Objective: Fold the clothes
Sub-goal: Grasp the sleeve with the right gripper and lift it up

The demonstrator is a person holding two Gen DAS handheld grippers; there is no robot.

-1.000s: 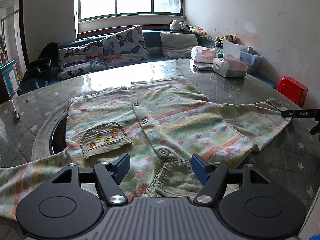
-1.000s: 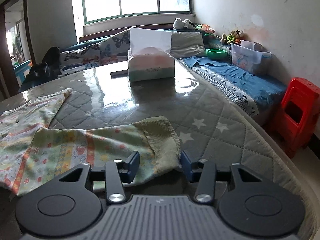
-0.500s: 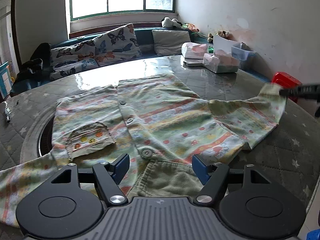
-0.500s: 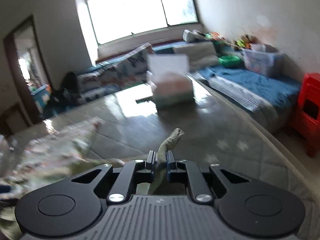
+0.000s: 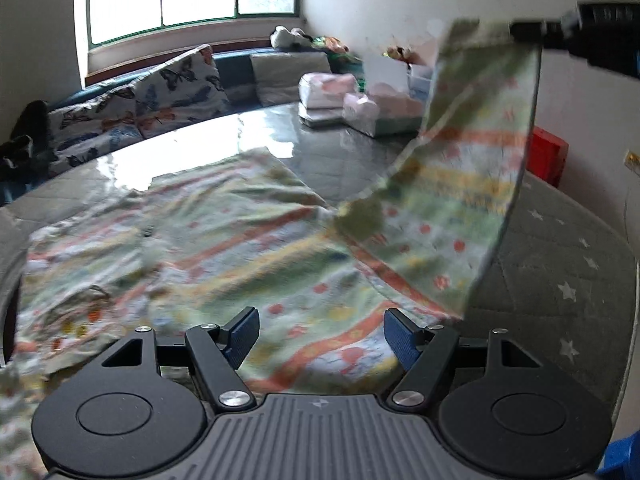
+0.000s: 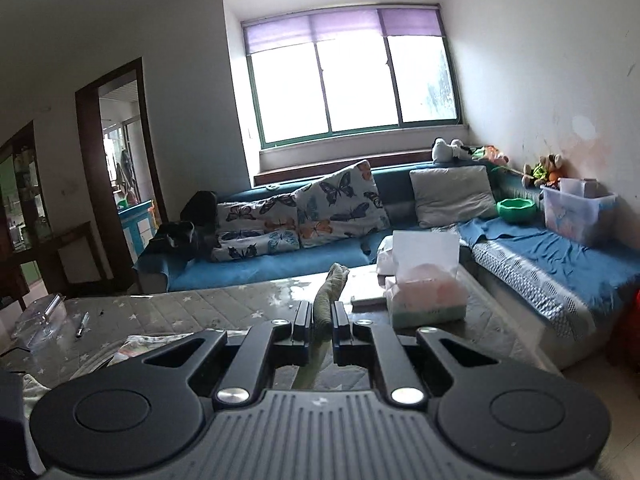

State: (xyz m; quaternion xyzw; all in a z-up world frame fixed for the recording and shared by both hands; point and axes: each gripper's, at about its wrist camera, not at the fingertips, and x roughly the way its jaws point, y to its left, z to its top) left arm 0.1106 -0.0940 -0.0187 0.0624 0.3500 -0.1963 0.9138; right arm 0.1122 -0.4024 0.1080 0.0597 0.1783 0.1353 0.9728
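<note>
Right gripper (image 6: pixel 321 322) pinches the sleeve (image 5: pixel 460 184), lifted at upper right, likely to fold inward; left gripper (image 5: pixel 320 330) hovers wide over the shirt (image 5: pixel 200 248).

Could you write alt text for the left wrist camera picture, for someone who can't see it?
A striped, dotted shirt lies on a quilted table, its sleeve lifted high by the right gripper. The left gripper hovers open above the shirt's near edge.
</note>
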